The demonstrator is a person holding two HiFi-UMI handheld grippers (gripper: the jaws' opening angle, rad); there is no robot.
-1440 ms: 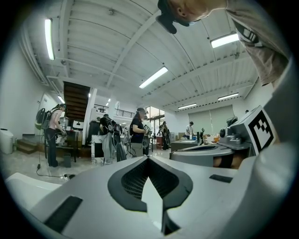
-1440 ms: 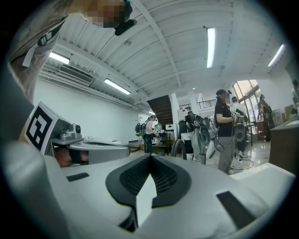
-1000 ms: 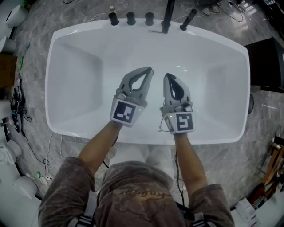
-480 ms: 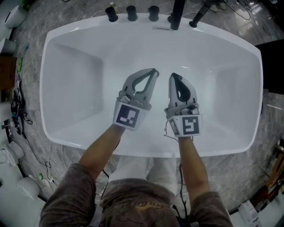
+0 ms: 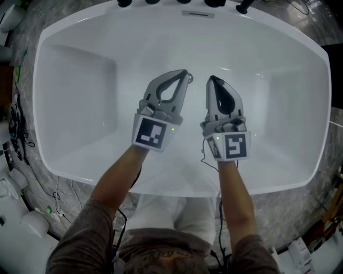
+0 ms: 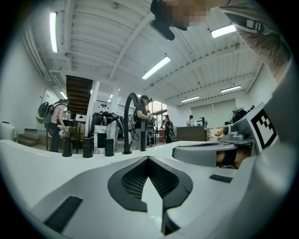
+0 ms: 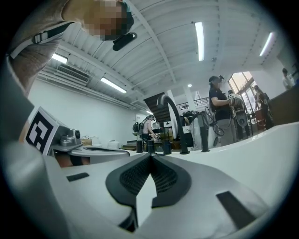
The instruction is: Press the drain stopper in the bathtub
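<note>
Grey veined stone flooring surrounds a glossy white bathtub (image 5: 80,80), a smooth rounded-rectangle basin with sloped walls. Black cables (image 5: 20,126) lie on the floor to its left. Along the far rim stand black tap fittings (image 5: 244,7), with a narrow overflow slot (image 5: 198,14) just below them on the tub wall.

Both tools reach down over the tub floor, side by side and close together, each carrying a cube with square black-and-white markers at its rear. The left hand-held gripper (image 5: 185,75) is pale grey moulded plastic. Its jaws are closed tip to tip around an empty teardrop opening, through which only white tub shows. The right hand-held gripper (image 5: 214,80) is likewise closed on nothing and has dark ribbed pads lining the inside of its jaws.

The drain stopper (image 5: 189,78) shows only as a small rounded metallic bit on the tub floor. It sits right at the left tool's tip and between the two tips, and that tip covers most of it. I cannot tell whether the tip touches it.

From the left hand-held gripper (image 6: 148,158), the fittings (image 6: 87,147) are short black cylinders beside a tall curved black spout (image 6: 127,122). From the right hand-held gripper (image 7: 150,155), the same spout (image 7: 174,122) arches above the rim. Behind it are people (image 7: 219,109) standing in a workshop under strip lights.
</note>
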